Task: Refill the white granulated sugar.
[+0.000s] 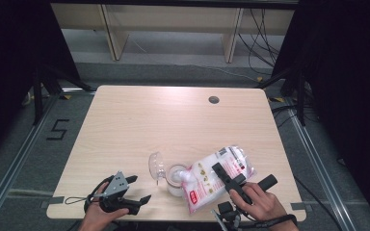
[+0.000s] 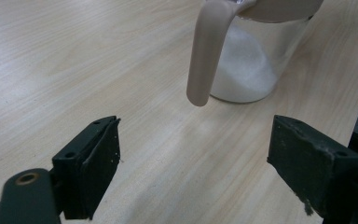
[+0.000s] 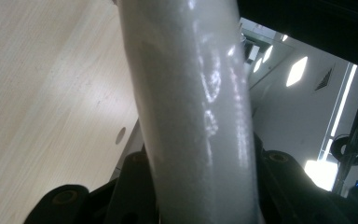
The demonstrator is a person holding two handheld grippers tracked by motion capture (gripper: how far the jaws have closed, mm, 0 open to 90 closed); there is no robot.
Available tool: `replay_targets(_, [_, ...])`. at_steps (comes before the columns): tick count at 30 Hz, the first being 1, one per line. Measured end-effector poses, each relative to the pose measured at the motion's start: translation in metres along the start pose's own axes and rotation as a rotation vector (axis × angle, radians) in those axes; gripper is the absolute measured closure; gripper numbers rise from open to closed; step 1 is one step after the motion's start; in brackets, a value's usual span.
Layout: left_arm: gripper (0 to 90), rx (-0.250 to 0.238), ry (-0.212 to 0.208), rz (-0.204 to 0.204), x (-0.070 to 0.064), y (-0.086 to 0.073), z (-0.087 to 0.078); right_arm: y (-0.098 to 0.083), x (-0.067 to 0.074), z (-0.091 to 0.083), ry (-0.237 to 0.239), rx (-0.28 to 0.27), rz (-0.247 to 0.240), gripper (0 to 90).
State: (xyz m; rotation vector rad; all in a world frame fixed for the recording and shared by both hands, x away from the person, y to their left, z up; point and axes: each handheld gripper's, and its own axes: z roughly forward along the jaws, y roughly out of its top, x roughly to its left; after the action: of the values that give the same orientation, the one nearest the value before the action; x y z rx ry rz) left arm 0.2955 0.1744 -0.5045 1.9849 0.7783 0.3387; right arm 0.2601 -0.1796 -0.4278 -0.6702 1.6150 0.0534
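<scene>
White granules pour because right gripper (image 1: 227,180) fingers pinch the tilted bag (image 1: 217,177) over the jar (image 1: 176,179); left gripper (image 1: 137,188) fingers spread, waiting

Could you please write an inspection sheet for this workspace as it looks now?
Surface: light wooden table, with a round hole.
Job's things: bag of white powder tilted to a clear jar holding white powder; jar lid flipped open.
Clutter: nothing seen.
Grippers: left gripper open, beside the jar; right gripper shut on the bag.
Cables: black cables behind the table.
Surroundings: black curtains, grey floor.
</scene>
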Motion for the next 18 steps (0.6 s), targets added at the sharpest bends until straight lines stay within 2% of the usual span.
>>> replay_targets(2, [16.3, 0.008, -0.005, 0.010, 0.0013, 0.0006, -0.0008, -0.0014, -0.0013, 0.0005, -0.002, -0.005, -0.013, 69.9])
replay_targets(3, [16.3, 0.005, -0.006, 0.016, 0.0018, 0.0009, -0.0004, -0.0015, -0.0002, 0.0001, -0.001, 0.000, 0.009, 70.0])
replay_targets(4, [16.3, 0.018, 0.001, 0.024, 0.0025, 0.0006, -0.0010, -0.0019, -0.0008, -0.0001, 0.010, 0.005, 0.008, 70.0])
replay_targets(5, [16.3, 0.005, 0.000, 0.006, 0.0005, 0.0002, -0.0003, -0.0025, -0.0001, 0.0003, 0.001, 0.003, 0.014, 70.1])
replay_targets(7, [16.3, 0.008, -0.004, 0.013, 0.0015, 0.0006, -0.0009, -0.0035, 0.0013, 0.0005, 0.002, 0.006, 0.028, 70.3])
replay_targets(8, [16.3, 0.020, -0.001, 0.050, 0.0041, 0.0015, -0.0017, -0.0038, 0.0002, 0.0002, 0.000, 0.005, 0.017, 70.4])
replay_targets(9, [16.3, 0.021, -0.002, 0.051, 0.0040, 0.0014, -0.0015, -0.0042, -0.0005, -0.0002, 0.009, 0.008, 0.014, 70.5])
replay_targets(10, [16.3, 0.003, -0.004, 0.004, 0.0006, 0.0001, -0.0001, -0.0045, -0.0004, -0.0003, 0.010, 0.009, 0.017, 70.5])
replay_targets(11, [16.3, 0.009, -0.002, 0.013, 0.0009, 0.0001, -0.0007, -0.0050, 0.0001, -0.0002, 0.000, 0.003, 0.019, 70.6])
replay_targets(18, [16.4, 0.006, -0.005, 0.011, 0.0011, 0.0005, -0.0009, -0.0065, -0.0002, -0.0031, 0.014, 0.001, 0.036, 70.9])
